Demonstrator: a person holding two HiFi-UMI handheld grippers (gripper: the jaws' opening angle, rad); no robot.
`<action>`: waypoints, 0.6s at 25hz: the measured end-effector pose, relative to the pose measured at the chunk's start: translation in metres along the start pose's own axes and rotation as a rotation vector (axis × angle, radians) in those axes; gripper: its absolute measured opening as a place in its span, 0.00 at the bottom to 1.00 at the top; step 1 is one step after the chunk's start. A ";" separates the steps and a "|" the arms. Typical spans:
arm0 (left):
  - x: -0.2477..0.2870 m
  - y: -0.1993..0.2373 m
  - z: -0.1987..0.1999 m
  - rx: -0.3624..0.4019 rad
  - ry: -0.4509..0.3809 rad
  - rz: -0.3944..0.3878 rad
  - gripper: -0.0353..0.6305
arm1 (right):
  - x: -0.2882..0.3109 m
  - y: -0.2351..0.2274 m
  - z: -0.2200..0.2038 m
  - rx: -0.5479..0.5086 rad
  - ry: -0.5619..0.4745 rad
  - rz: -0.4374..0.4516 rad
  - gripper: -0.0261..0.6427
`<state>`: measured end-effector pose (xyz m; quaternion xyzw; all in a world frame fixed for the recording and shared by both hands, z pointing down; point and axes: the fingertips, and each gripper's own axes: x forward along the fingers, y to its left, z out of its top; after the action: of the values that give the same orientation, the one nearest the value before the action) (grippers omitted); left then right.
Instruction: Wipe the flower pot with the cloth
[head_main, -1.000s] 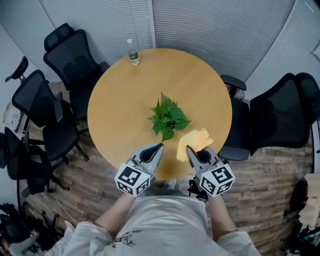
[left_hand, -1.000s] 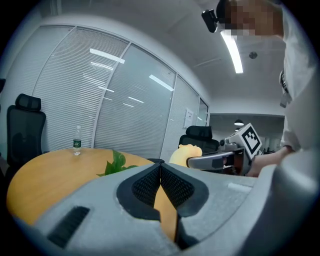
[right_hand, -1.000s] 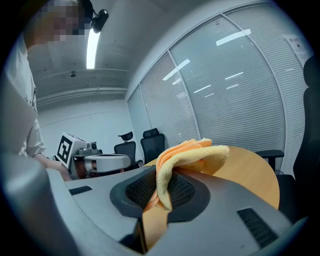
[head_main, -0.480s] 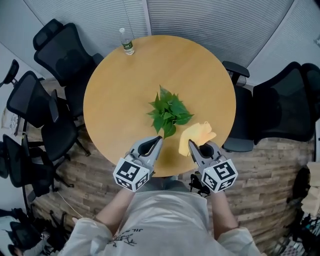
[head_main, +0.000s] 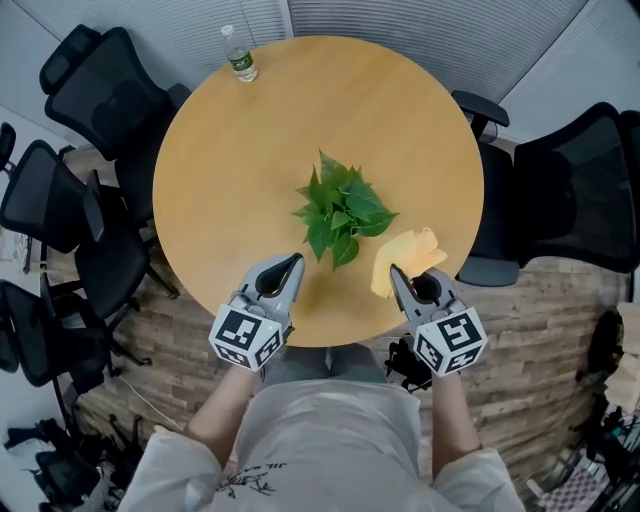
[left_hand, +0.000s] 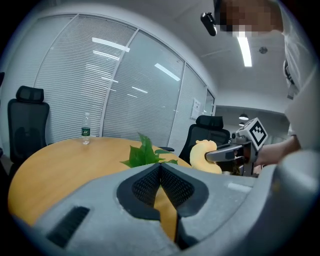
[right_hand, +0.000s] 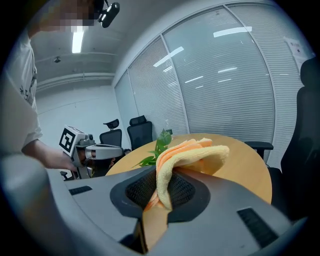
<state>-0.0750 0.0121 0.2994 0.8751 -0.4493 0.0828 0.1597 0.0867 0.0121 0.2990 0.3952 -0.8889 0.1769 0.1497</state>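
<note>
Your plant (head_main: 342, 208) is a bushy clump of bright green leaves near the middle of the round tabletop (head_main: 230, 150), and the leaves hide the pot from above. The yellow-orange cloth (head_main: 408, 255) is folded and pinched tight in your right tongs (head_main: 393, 270), just beside the leaves. Your left tongs (head_main: 296, 259) are closed on nothing. Compared with a second back, both sit further in over the tabletop edge. A water bottle (head_main: 239, 62) stands at the far rim, with black chairs (head_main: 95, 85) around.
</note>
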 end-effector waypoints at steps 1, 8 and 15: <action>0.001 0.004 -0.004 0.000 0.004 0.004 0.07 | 0.004 -0.002 -0.002 -0.003 0.006 0.000 0.12; 0.016 0.024 -0.032 0.054 0.043 0.003 0.07 | 0.025 -0.017 -0.017 -0.029 0.046 -0.017 0.12; 0.036 0.037 -0.061 0.068 0.061 -0.026 0.07 | 0.044 -0.030 -0.043 -0.044 0.104 -0.046 0.12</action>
<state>-0.0847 -0.0138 0.3745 0.8829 -0.4297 0.1224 0.1447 0.0867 -0.0168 0.3614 0.4026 -0.8742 0.1741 0.2085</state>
